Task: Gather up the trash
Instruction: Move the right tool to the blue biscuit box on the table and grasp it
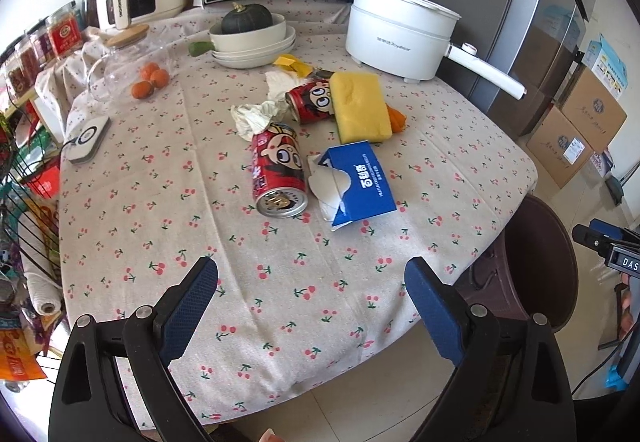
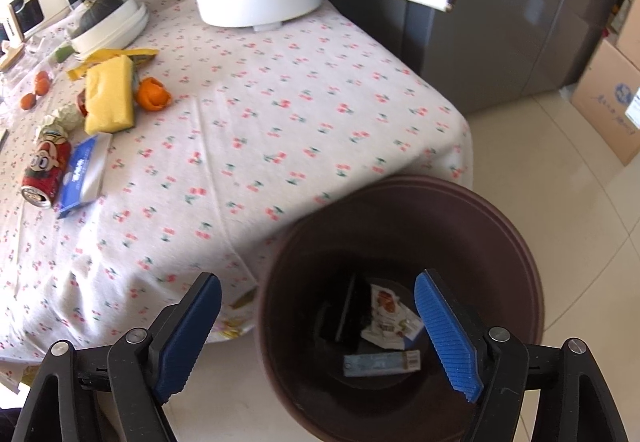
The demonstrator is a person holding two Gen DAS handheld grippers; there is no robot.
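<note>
Looking along my left gripper (image 1: 311,280), I see its jaws spread wide and holding nothing, hovering over the near edge of the counter (image 1: 280,302) with its cherry-print cloth. The trash lies well ahead of them, in a cluster mid-counter: two red cartoon-printed drink cans on their sides, the nearer one (image 1: 278,169) with its silver end toward me, the farther one (image 1: 310,101) behind it; two crumpled white tissues (image 1: 256,115); a torn blue cardboard box (image 1: 360,181) touching the near can; a yellow rectangular sponge (image 1: 362,107) just beside the far can; a scrap of orange peel (image 1: 396,119) at the sponge's far side; and a yellow wrapper (image 1: 292,63) near the stacked white bowls (image 1: 256,41).

My right gripper (image 2: 318,292) also has its jaws spread and empty, poised above the dark brown round plastic bin (image 2: 516,234) standing on the floor beside the counter. Only this view looks down into the bin, where I count three pieces: a white printed packet (image 2: 390,316), a flat grey-blue box (image 2: 380,362) and a dark object (image 2: 344,310) I cannot identify. It shows only one red can clearly. The left view catches just the bin's rim, but adds three small oranges (image 1: 150,79) that the right view only blurs.
</note>
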